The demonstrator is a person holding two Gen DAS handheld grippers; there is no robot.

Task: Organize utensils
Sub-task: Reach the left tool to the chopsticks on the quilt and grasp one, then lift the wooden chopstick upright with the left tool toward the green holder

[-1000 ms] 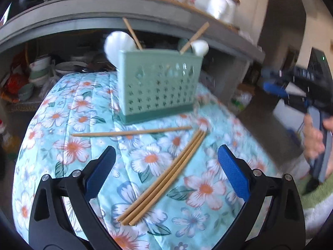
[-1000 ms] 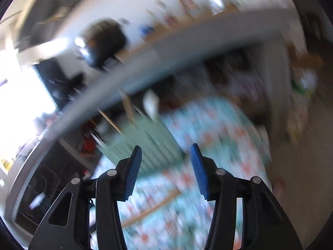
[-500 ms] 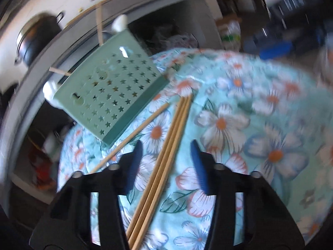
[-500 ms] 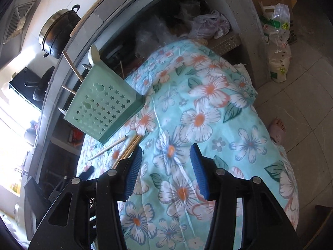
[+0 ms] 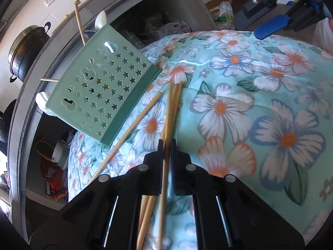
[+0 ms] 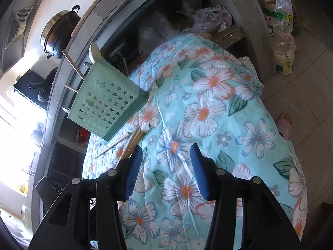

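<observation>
A pale green star-holed utensil basket [image 5: 100,91] [image 6: 106,102] stands on the floral cloth [image 5: 239,108], with chopsticks and white spoons poking out of its top. In front of it lie a bundle of three wooden chopsticks [image 5: 173,104] [image 6: 135,139] and one separate chopstick [image 5: 133,125] [image 6: 112,145]. My left gripper [image 5: 166,145] is over the bundle, its jaws closing, pads pressed on one chopstick of the three. My right gripper [image 6: 166,166] [image 5: 291,18] hovers open above the cloth to the right of the bundle, nothing between its fingers.
A black pot [image 5: 22,52] [image 6: 58,33] sits on the grey counter behind the basket. Plastic bags [image 6: 212,18] fill the shelf under it. A sack [image 6: 285,41] stands on the tiled floor, and a person's slippered foot [image 6: 285,125] is by the cloth's right edge.
My left gripper rolled, dropped onto the chopstick bundle and went from wide open to shut on one chopstick. My right gripper came down toward the cloth, its opening unchanged.
</observation>
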